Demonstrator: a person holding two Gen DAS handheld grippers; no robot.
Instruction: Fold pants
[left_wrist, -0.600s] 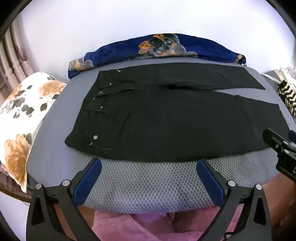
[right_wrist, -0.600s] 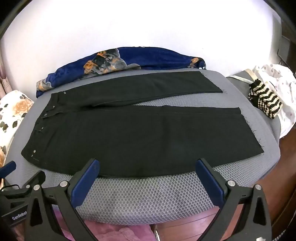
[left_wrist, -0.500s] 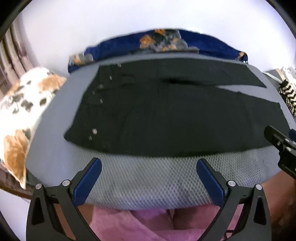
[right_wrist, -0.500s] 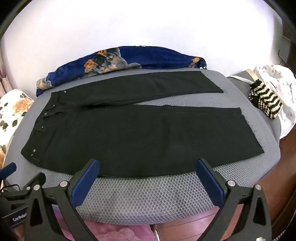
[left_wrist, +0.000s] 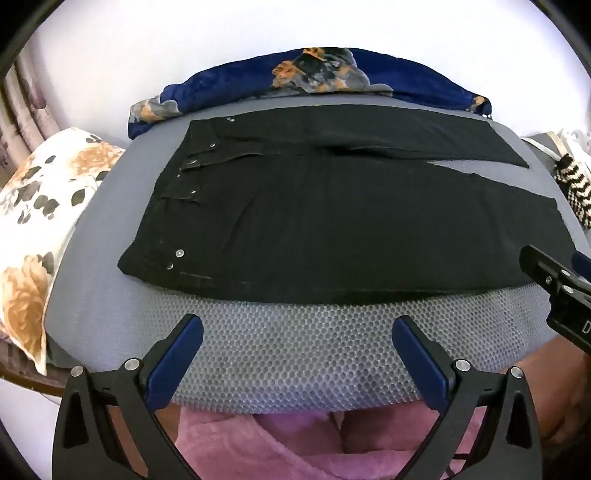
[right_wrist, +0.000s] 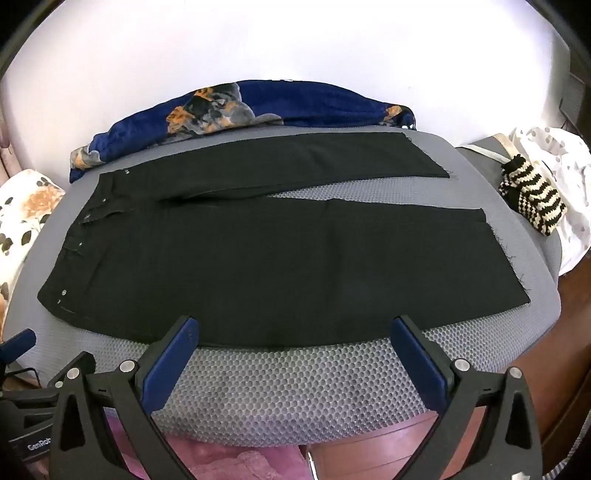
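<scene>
Just ahead of both sets of tongs, a pair of black denim pants (left_wrist: 332, 229) is laid out flat on a grey honeycomb-mesh cushion (left_wrist: 295, 354), waistband off to the left and the two legs running out to the right with a thin wedge of grey showing between them. Small silver rivets and buttons can be spotted along the waistband end. The left gripper (left_wrist: 295, 334) is held wide apart with nothing between its blue-padded fingers (left_wrist: 177, 358), parked over the bare mesh just short of the near edge of the pants, not touching them. Same deal with the right gripper (right_wrist: 295, 334): spread fully, nothing pinched, its blue pads (right_wrist: 421, 358) sitting right at the near hem line of the closer leg, contact can't really be made out. Beyond the pants, a navy blue floral blanket (right_wrist: 258, 107) is bunched along the far side against a white wall (right_wrist: 295, 40). Off to the left of the left tongs a white pillow with orange roses (left_wrist: 37, 221) is seen, and to the right of the right tongs a black-and-cream striped knit piece (right_wrist: 532, 199) is lying beside white spotted fabric (right_wrist: 561, 155). Pink fuzzy fabric (left_wrist: 266, 443) is visible below the tongs.
</scene>
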